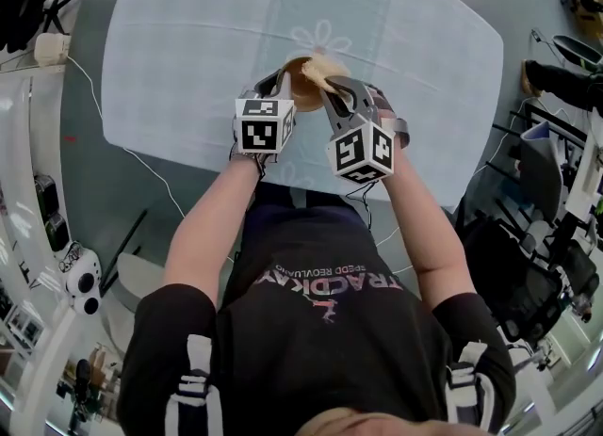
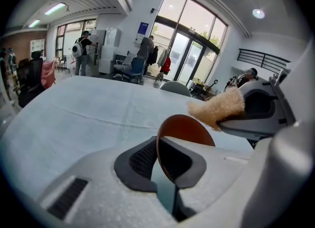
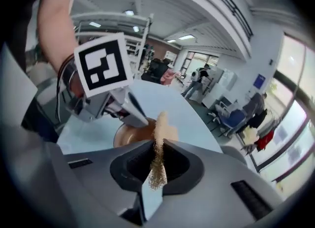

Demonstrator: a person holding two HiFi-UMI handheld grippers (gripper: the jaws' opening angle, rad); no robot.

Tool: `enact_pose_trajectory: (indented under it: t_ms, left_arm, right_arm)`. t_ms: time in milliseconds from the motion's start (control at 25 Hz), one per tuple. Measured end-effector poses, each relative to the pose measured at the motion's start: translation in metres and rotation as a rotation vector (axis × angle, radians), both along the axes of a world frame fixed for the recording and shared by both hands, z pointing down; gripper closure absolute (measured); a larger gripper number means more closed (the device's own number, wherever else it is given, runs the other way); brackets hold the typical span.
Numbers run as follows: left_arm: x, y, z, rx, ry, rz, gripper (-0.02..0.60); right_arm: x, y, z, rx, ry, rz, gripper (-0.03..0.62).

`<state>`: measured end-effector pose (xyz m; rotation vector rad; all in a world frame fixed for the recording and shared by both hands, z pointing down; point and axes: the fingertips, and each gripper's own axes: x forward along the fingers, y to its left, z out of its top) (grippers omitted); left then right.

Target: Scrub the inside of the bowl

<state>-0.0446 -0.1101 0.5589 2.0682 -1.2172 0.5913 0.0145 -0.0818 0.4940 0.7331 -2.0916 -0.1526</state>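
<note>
Tilted bowl (image 1: pixel 300 88), mouth toward sponge (image 1: pixel 321 70); rim in left tool (image 2: pixel 165 165)

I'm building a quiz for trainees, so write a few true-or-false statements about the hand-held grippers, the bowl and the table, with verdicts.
1. The left hand-held gripper is shut on the rim of the bowl. True.
2. The right hand-held gripper is empty. False: it grips a tan scrubbing pad.
3. The bowl is white. False: it is brown.
4. A pale cloth covers the table. True.
</note>
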Motion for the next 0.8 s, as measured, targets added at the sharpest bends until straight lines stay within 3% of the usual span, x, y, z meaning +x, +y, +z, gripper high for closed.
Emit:
enact_pose_trajectory:
  t_ms: [160, 400, 560, 800]
  left_arm:
    - [0.006, 0.003, -0.016, 0.064, -0.045, 0.058, 0.554]
    - [0.010, 0.013, -0.030, 0.132, -0.115, 0.121, 0.552]
    - [0.013, 0.016, -0.043, 0.216, -0.165, 0.176, 0.546]
    - [0.017, 0.021, -0.057, 0.279, -0.186, 0.201, 0.534]
  right_arm:
    - [-0.004, 0.005, 0.013, 0.109, 0.226, -0.189, 0.562]
    - [-0.003, 0.011, 0.025, 0.183, 0.406, -0.344, 0.562]
    - [-0.001, 0.009, 0.034, 0.168, 0.487, -0.357, 0.562]
    - [0.001, 0.012, 0.039, 0.086, 0.505, -0.290, 0.562]
